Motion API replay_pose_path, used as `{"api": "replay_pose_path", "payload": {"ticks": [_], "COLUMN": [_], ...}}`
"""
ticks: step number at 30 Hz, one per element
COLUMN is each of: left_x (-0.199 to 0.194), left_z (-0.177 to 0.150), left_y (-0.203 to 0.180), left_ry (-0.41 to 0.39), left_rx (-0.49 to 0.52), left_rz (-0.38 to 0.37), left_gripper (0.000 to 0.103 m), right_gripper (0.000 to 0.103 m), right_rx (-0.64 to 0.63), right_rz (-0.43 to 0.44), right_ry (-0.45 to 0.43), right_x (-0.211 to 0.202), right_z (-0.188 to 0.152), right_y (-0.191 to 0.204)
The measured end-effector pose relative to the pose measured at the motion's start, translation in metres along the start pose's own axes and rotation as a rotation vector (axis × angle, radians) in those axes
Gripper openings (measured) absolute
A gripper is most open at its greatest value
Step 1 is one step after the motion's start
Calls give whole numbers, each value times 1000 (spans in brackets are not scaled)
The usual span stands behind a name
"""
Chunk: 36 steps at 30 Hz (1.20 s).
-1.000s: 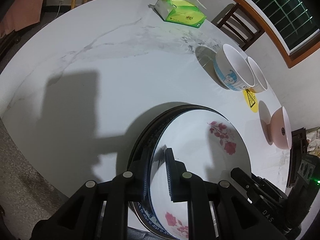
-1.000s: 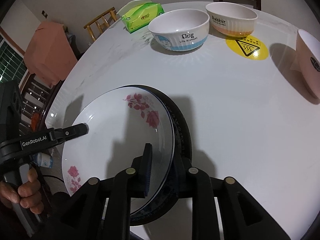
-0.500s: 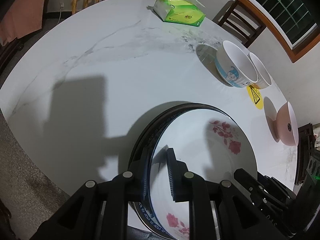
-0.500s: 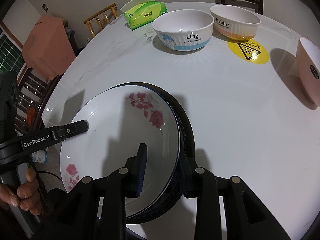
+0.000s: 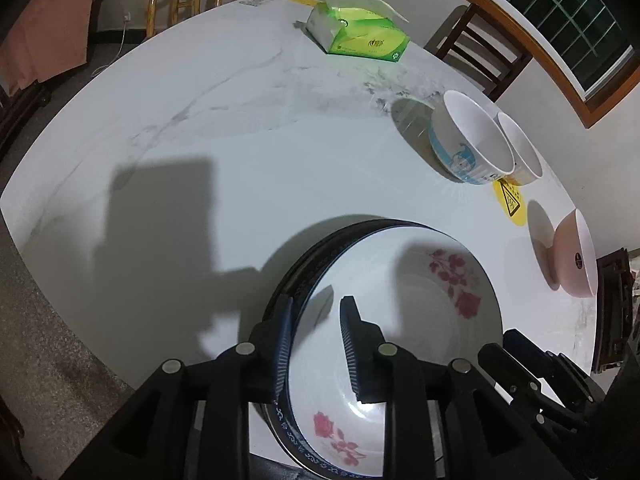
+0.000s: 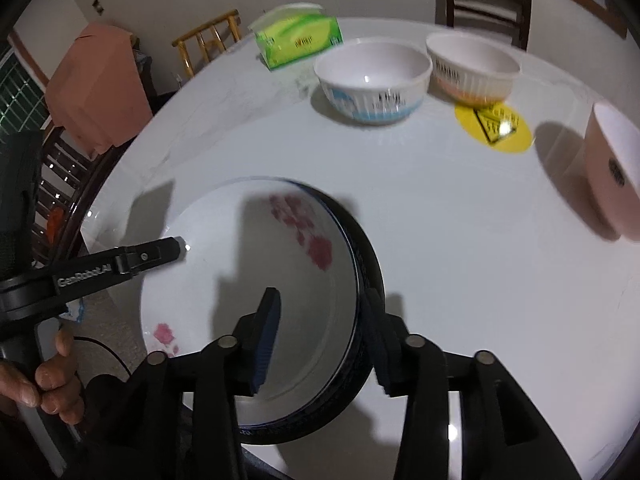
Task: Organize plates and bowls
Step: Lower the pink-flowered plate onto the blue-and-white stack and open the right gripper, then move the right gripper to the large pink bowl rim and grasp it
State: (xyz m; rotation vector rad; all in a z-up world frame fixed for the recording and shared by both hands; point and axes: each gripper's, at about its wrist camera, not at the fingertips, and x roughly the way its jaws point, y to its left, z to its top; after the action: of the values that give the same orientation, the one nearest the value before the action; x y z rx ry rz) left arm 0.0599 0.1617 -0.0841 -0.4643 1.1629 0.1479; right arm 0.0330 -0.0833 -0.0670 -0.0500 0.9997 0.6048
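Both sets of jaws are opening, the left gripper [image 5: 316, 344] and right gripper [image 6: 320, 332] each straddling a rim of the rose plate [image 5: 400, 312], pads coming clear. It sits on a dark plate [image 6: 366, 256] at the table [image 5: 240, 120] edge; a finger catching on withdrawal could drag the stack off. Farther out stand the blue bowl [image 6: 372, 80], orange-banded bowl [image 6: 472, 72] and pink bowl [image 6: 612, 176], unstacked.

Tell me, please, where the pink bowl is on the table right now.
The pink bowl stands at the right edge of the right wrist view, just right of the yellow warning sticker and apart from the two white bowls behind the sticker.
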Motion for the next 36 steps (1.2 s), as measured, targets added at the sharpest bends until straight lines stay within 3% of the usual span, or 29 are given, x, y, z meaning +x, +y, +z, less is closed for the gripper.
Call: {"api": "replay_pose_path", "payload": {"ticks": [18, 22, 36], "left_x": [-11, -9, 8], "left_z": [6, 6, 3], "left_y": [-23, -44, -145], "left_ry": [-29, -19, 59], "left_rx": [3, 22, 64], "left_rz": [-28, -67, -274], "left_gripper": [26, 33, 40], "right_gripper": [42, 42, 43], "right_rx": [96, 159, 459], "right_rz": [16, 8, -63], "right_ry": [-30, -49, -135], "right_x": [-15, -25, -75], "right_z": [-6, -13, -59], "right_y": [-37, -62, -196]}}
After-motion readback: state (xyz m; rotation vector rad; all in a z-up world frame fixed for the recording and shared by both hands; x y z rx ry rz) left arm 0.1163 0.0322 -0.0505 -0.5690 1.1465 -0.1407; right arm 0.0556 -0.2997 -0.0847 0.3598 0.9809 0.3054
